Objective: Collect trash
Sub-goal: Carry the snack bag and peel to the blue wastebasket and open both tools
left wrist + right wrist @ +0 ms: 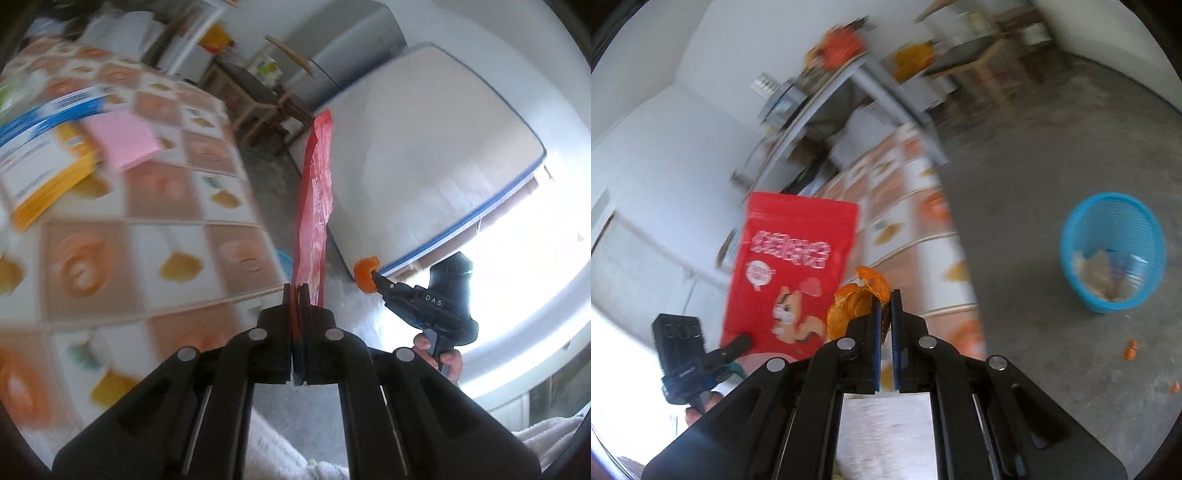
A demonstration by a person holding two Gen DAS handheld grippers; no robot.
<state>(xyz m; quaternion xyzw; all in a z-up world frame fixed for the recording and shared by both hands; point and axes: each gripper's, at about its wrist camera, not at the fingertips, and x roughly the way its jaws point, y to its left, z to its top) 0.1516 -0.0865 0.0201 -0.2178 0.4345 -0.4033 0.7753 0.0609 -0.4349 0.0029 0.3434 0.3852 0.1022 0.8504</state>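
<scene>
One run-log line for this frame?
left gripper: shut on red snack bag | right gripper: shut on orange peel | blue basket: on floor

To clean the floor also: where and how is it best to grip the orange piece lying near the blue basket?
Probably from straight above: the orange scrap lies small and low on the bare floor, so close the fingers across its narrow width. Both grippers are full now.

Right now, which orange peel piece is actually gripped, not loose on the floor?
The big curled orange peel clamped in the right hand-held gripper; the small scraps lie loose on the floor beyond the blue basket.
</scene>
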